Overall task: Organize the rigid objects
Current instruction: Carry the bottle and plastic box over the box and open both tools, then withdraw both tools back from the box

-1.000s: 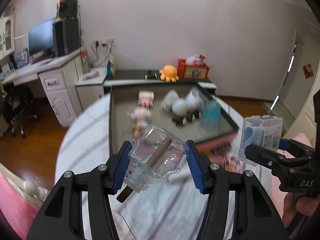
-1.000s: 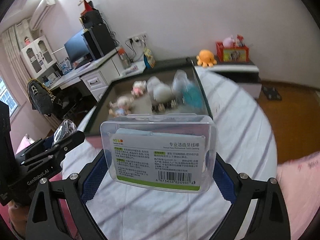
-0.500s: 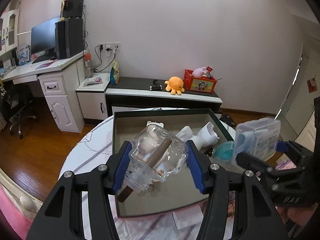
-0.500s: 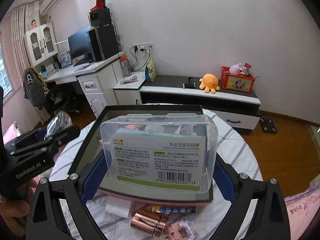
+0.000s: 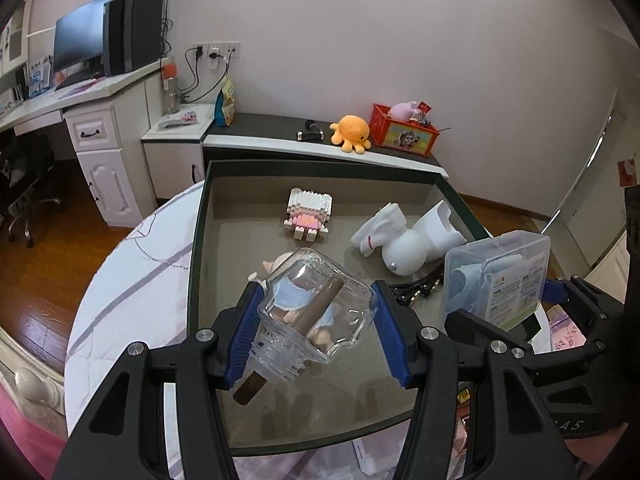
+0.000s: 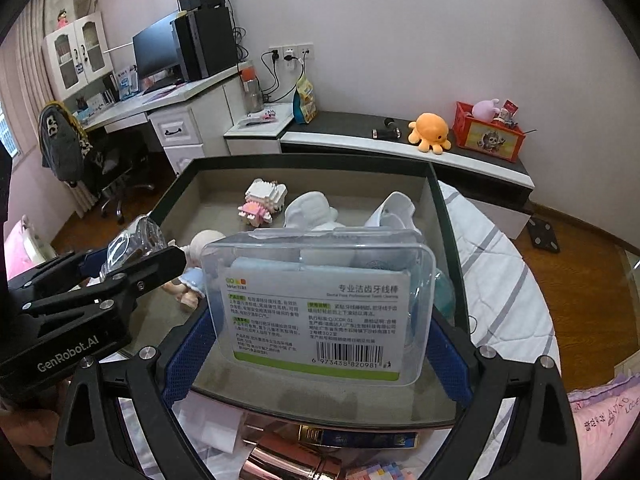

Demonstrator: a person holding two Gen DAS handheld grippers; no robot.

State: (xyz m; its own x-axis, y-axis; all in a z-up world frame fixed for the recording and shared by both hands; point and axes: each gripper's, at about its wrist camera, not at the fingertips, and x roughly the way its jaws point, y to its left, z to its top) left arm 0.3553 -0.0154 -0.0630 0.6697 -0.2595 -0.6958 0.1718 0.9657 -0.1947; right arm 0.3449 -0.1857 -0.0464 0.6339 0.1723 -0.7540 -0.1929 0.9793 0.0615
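A round table (image 5: 132, 292) with a striped cloth carries a big dark-rimmed tray (image 5: 196, 240), whose near edge sits just below both tools. The tray floor is bare at its left and near side; a block figure (image 5: 309, 213), a white toy (image 5: 404, 236) and a doll (image 6: 200, 248) lie toward the back and right. The right gripper (image 6: 316, 344) pinches a clear plastic box (image 6: 320, 304) over the tray; the box hides much of the toys behind it. The left gripper (image 5: 316, 332) clamps a tilted glass jar (image 5: 316, 316) with a brown stick (image 5: 294, 338) through it, above the doll. Small items (image 6: 320, 452) at the table's near edge are cut off.
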